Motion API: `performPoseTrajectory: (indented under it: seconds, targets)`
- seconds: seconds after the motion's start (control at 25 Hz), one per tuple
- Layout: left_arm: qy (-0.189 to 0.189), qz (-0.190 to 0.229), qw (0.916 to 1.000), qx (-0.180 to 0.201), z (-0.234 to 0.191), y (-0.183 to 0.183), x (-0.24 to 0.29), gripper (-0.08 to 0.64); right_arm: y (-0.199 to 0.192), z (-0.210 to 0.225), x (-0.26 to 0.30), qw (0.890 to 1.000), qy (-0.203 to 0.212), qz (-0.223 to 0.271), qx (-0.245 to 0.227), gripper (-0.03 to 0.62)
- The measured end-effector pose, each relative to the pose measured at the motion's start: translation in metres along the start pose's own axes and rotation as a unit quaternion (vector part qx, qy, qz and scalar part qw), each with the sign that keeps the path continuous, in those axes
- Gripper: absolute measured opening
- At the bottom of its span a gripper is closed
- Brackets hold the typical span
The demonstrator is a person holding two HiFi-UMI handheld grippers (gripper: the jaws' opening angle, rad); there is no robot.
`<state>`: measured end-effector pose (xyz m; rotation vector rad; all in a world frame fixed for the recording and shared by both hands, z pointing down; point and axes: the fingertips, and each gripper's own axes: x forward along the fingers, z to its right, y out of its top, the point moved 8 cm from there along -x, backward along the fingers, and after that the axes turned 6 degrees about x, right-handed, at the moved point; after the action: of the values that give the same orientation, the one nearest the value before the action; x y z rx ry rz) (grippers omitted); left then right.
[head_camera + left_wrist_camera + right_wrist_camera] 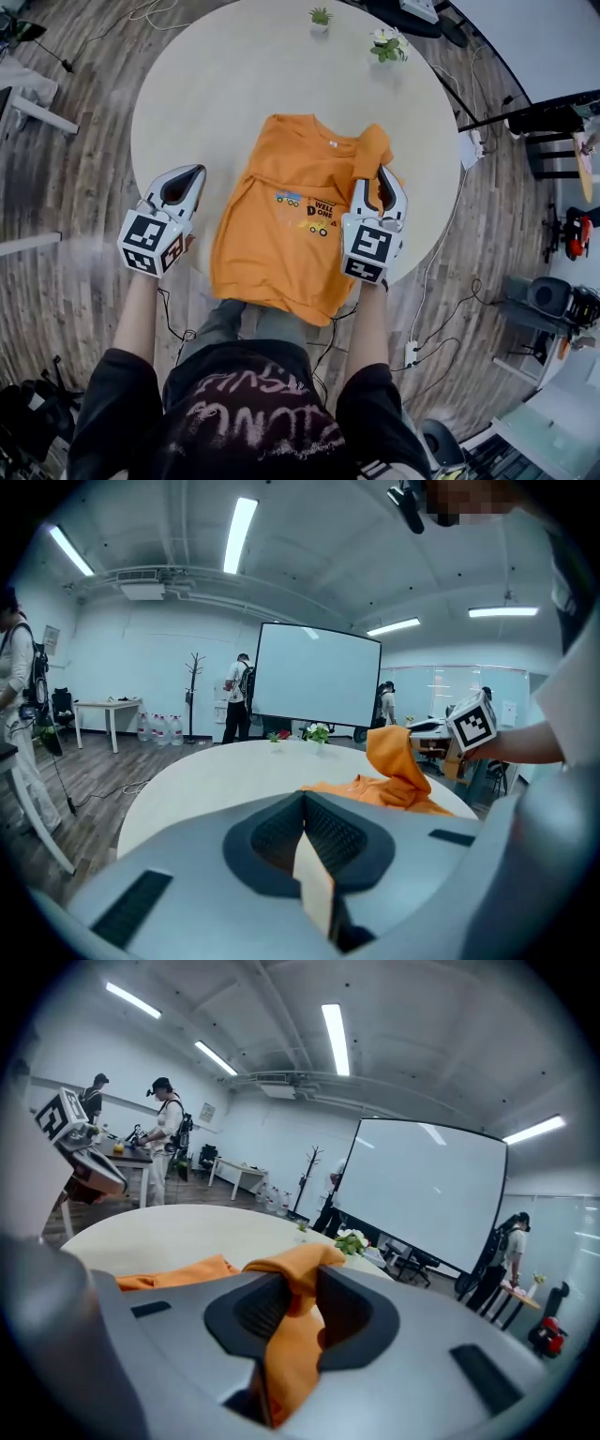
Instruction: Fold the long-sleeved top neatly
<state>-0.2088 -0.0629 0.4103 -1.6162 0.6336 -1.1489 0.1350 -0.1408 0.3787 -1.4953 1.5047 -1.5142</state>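
Observation:
An orange long-sleeved top (291,216) with a small printed picture lies spread on the round pale table (234,66), its hem hanging over the near edge. My right gripper (383,178) is at the top's right side, shut on a bunched fold of its sleeve (371,145), which it holds lifted above the body of the top. In the right gripper view that orange sleeve (292,1316) runs between the jaws of the right gripper (298,1274). My left gripper (186,178) hovers left of the top, apart from it. It is shut and empty (305,803), with the top (394,775) ahead of it to the right.
Two small potted plants (320,17) (386,45) stand at the table's far edge. Cables and a power strip (410,353) lie on the wooden floor to the right. Desks, chairs, a projector screen (317,682) and several people are around the room.

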Motion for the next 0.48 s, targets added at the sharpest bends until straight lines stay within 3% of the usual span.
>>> performPoseTrajectory:
  seconds: [0.24, 0.48]
  targets:
    - [0.024, -0.02, 0.9995, -0.008, -0.025, -0.024, -0.02, 0.012, -0.019, -0.063, 0.04, 0.996, 0.075, -0.04, -0.035, 0.133]
    - [0.04, -0.031, 0.9986, -0.018, -0.044, -0.04, -0.035, 0.012, -0.04, -0.109, 0.06, 0.988, 0.112, -0.087, -0.057, 0.172]
